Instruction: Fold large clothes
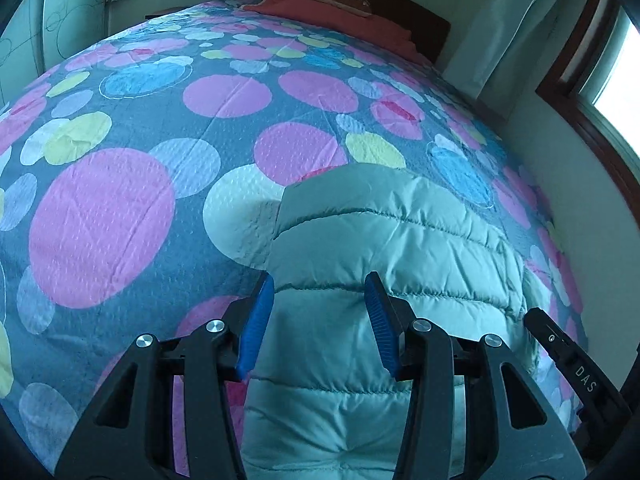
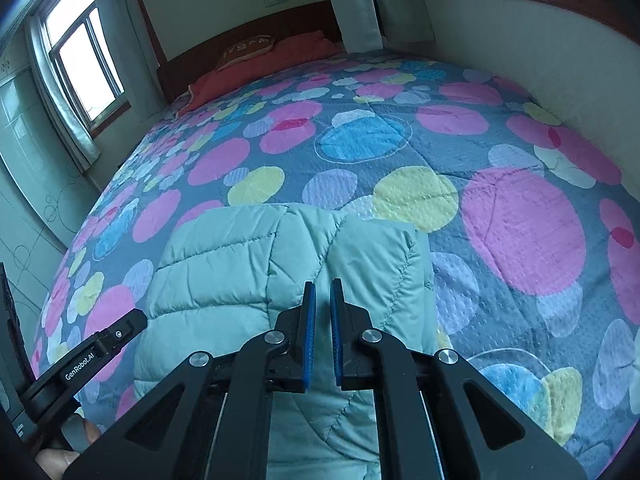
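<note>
Directly ahead of both grippers, a pale teal quilted puffer jacket (image 1: pixel 384 240) lies partly folded on the bed's polka-dot bedspread (image 1: pixel 100 216), its long axis running away from the cameras toward the red pillow (image 1: pixel 340 20) at the headboard. On the left, the left gripper (image 1: pixel 320 284) stands with jaws wide apart above the jacket's left edge, gripping nothing. On the right, the right gripper (image 2: pixel 322 292) hangs over the folded-in panel near the jacket's right edge, its jaws nearly closed with a thin gap and nothing visibly between them. Neither is clearly nearer; each sits over its own side, so a lengthwise fold away from the cameras looks likely next.
</note>
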Available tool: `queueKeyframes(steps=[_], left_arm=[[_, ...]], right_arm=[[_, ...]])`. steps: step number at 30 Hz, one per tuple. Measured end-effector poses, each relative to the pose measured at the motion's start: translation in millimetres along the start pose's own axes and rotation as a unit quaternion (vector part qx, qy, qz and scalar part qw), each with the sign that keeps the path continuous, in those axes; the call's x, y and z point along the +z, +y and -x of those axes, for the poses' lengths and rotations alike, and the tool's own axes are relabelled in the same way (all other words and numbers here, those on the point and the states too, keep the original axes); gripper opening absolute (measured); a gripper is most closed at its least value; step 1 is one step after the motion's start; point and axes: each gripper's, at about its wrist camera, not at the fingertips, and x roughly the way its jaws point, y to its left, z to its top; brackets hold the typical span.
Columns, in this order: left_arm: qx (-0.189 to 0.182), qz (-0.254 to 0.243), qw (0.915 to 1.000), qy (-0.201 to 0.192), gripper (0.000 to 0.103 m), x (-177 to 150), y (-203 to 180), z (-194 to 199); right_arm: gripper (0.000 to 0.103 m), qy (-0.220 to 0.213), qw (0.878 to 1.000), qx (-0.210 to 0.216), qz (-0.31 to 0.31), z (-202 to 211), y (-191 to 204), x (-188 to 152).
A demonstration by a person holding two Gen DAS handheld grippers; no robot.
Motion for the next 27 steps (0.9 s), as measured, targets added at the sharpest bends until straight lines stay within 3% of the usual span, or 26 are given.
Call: queueKeyframes(steps=[5,12,27], left_arm=[[0.035,-0.051,0.9980,0.008,0.050,-10.6,-13.4,-21.1],[0.066,-0.109,0.9918,-0.003,0.051,-22.1,-29.4,-34.6],[0.091,-0.176,0.9795,-0.034,0.050,-35.6,-40.4,-44.6]], right_arm=[[0.007,0.033,0.999,-0.020,0.015,-33.5,-6.2,-16.2],[0.007,0.035,0.997,-0.044,0.045,-48.9,-3.0,-27.4],[0.006,-0.012,0.993,-0.080,0.085,-53.1,6.6,-43.1]])
